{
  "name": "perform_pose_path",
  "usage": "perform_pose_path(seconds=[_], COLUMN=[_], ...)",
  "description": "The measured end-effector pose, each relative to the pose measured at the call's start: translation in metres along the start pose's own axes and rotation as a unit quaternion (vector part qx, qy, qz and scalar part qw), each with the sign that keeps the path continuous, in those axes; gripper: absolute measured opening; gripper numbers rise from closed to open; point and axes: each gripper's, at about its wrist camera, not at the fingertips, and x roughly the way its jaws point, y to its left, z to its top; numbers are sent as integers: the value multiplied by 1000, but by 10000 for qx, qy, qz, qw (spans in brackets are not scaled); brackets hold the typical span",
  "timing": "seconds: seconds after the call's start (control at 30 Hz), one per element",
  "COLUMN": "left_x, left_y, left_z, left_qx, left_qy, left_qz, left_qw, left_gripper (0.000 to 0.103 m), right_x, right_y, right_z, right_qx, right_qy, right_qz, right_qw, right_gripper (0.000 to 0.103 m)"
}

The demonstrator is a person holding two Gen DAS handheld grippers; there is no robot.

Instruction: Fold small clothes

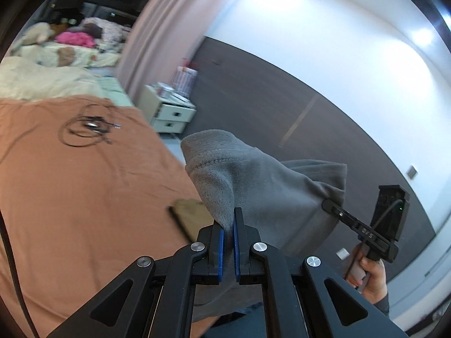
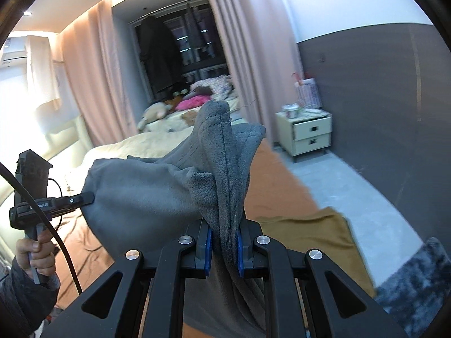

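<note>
I have the grey garment [image 1: 262,186] lifted off the bed and stretched between both tools. My left tool [image 1: 229,242] has its blue pads nearly together with a hemmed edge of the grey fabric pinched between them. My right tool [image 2: 224,242] is closed down the same way on a thick bunch of the cloth, a stitched seam running up out of the jaws. In the left wrist view I can see the right tool's tip at the far side of the cloth, with the hand [image 1: 372,278] gripping its handle; in the right wrist view the left tool shows at the left, tip touching the fabric.

The raised cloth fills the middle of both views and hides much of the bed behind it (that is my main obstruction). Below lies the orange bedsheet [image 1: 84,197], with a coiled black cable [image 1: 84,129] far left on it. An olive-brown folded cloth [image 2: 313,242] lies on the sheet near the right tool, and a dark mottled fabric [image 2: 417,278] sits at the near right edge. Farther off are a cream blanket [image 1: 33,79], a pink item [image 1: 74,39] among piled bedding, pink curtains [image 2: 253,56], and a pale nightstand [image 2: 307,132] with two drawers against the grey wall.
</note>
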Motion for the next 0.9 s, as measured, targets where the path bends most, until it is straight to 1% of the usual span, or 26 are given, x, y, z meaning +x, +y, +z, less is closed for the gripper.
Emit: perform_pose_path(seconds=[0.1, 0.2, 0.23, 0.27, 0.3, 0.37, 0.4, 0.5, 0.57, 0.7, 0.83, 0.9], left_x=[23, 43, 53, 62, 71, 89, 99, 130, 149, 190, 226, 246], left_y=[-28, -50, -57, -60, -63, -65, -66, -59, -50, -21, 8, 24], left_z=[-7, -16, -19, -21, -23, -26, -28, -33, -32, -24, -23, -21], left_qx=[123, 186, 176, 154, 131, 79, 54, -122, -163, -307, -370, -388], left_qy=[134, 285, 353, 416, 484, 613, 679, 889, 969, 1172, 1280, 1331], left_qz=[-281, -498, -572, -637, -695, -773, -790, -800, -710, -572, -382, -298], left_qw=[9994, 9982, 9976, 9970, 9963, 9951, 9945, 9927, 9926, 9910, 9903, 9899], left_gripper=[5, 5, 5, 5, 5, 5, 5, 5, 5, 5, 5, 5], right_x=[-29, -48, -48, -52, -49, -48, -39, -16, 3, 55, 113, 134], right_y=[-9, -15, -7, -8, -1, 0, 5, 9, 10, 19, 27, 25], right_z=[-7, -15, -15, -16, -15, -16, -12, -15, -19, -21, -20, -18], right_qx=[-3, 32, 42, 76, 105, 176, 223, 355, 422, 489, 474, 462], right_qy=[-66, -108, -111, -110, -96, -9, 44, 260, 378, 592, 860, 965], right_qz=[-249, -510, -575, -663, -731, -866, -931, -1083, -1142, -1201, -1235, -1243], right_qw=[9997, 9986, 9983, 9977, 9972, 9961, 9954, 9931, 9918, 9898, 9875, 9865], right_gripper=[10, 10, 10, 10, 10, 10, 10, 10, 10, 10, 10, 10])
